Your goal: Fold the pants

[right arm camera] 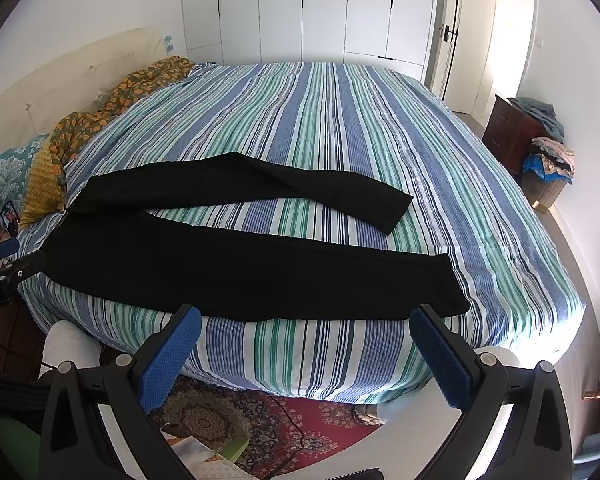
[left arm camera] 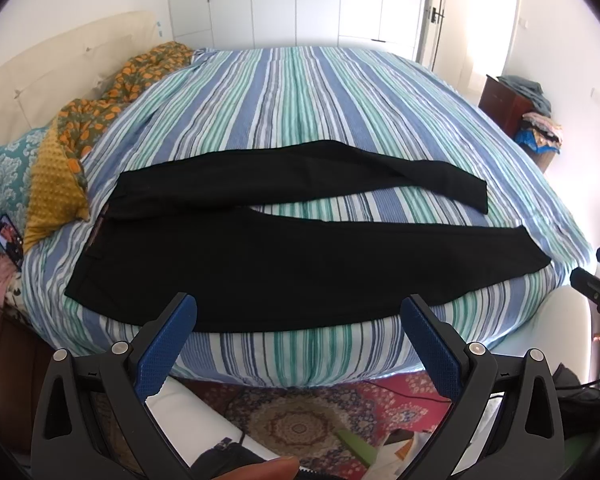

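Left wrist view: a fingertip [left arm camera: 274,466] at the bottom edge, then the left tongs [left arm camera: 298,320], blue pads spread wide apart and empty, tilted down toward the near edge of the bed [left arm camera: 300,100]. Just beyond, black pants [left arm camera: 228,268] laid flat on the striped cover, waistband to the left, legs running right and splayed apart in a narrow V, the nearer leg along the mattress edge. Likely spread out this way to give a clean start for folding one leg over the other. Patterned pillows [left arm camera: 80,132] bunched at the headboard, well clear of the garment; part of the right tongs visible at the far right edge. A patterned rug [left arm camera: 300,420] on the floor below.

Right wrist view: right tongs [right arm camera: 306,322], also wide apart with nothing between the pads, hovering short of the nearer leg's hem end. Pants [right arm camera: 220,268] untouched, no fold yet made. Left tongs [right arm camera: 2,264] poking in at the left edge near the waistband side, seemingly one tool stationed toward each end of the garment. White wardrobe [right arm camera: 320,8] behind.
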